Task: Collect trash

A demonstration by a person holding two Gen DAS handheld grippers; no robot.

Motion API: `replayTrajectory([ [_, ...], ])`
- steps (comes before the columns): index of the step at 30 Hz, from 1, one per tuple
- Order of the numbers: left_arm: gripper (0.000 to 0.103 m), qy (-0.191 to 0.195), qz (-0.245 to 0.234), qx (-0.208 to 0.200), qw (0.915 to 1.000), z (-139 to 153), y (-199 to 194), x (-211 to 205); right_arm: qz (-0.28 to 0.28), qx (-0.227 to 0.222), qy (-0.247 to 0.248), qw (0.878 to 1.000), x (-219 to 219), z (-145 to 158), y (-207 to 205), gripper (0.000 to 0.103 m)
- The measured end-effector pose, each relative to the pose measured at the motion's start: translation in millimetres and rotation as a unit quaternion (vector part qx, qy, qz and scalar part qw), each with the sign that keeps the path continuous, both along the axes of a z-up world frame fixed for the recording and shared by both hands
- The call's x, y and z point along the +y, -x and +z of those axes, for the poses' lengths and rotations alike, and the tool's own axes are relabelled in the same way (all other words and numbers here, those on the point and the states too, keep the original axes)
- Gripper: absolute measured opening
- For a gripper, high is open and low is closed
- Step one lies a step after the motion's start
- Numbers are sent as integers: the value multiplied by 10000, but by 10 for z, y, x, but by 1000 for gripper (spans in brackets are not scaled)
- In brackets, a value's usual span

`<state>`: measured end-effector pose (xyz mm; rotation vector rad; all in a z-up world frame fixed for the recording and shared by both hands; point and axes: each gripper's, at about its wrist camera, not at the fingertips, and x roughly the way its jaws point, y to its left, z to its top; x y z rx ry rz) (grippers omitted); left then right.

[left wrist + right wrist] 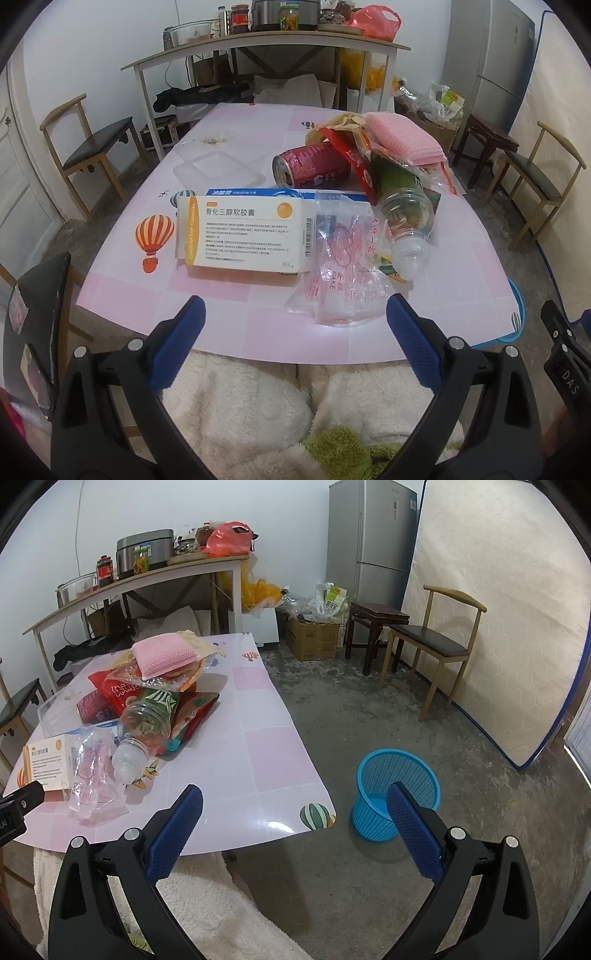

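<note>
A big table with a shiny pink-and-white checked cover (229, 325) fills the middle of the room, with little hot-air balloons printed on it. On the grey floor just beside its right corner stands a round blue plastic basket with a net wall (397, 794), and it looks bare inside.

The trash sits in a pile on the table. The flat white and orange paper medicine box (245, 236) lies closest on the left, with black writing on top. A blue and white box (258, 192) peeks out from behind it. A see-through plastic bottle with a green label (404, 214) lies on its side, its cap end pointing to the near edge. A crinkly clear plastic bag with red writing (343, 266) lies between the medicine box and the bottle, touching both. A red drink can (312, 166) lies on its side behind them. A red snack bag (122, 696) leans on the pile, and a pink bumpy sponge cloth (164, 655) sits on top. A clear plastic tray (218, 170) rests on the left, behind the boxes.

The left gripper (295, 321) hangs over the near table edge with its blue pads spread wide, holding nothing. The right gripper (295, 808) is spread wide too, and holds nothing, near the table corner and the basket.
</note>
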<state>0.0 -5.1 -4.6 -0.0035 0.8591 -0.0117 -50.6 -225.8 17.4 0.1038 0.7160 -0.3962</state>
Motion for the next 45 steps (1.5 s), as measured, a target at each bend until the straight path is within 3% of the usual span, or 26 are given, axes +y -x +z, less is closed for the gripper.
replayTrajectory([
  [29, 94, 130, -67, 73, 9999, -37, -32, 14, 141, 33, 11, 9999, 16, -3, -131, 97],
  [36, 94, 141, -28, -129, 9998, -2, -45, 132, 360, -154, 119, 9992, 39, 103, -273, 97],
  [45, 94, -16, 523, -647, 9965, 254, -219, 647, 1051, -621, -85, 9925, 163, 317, -575, 97],
])
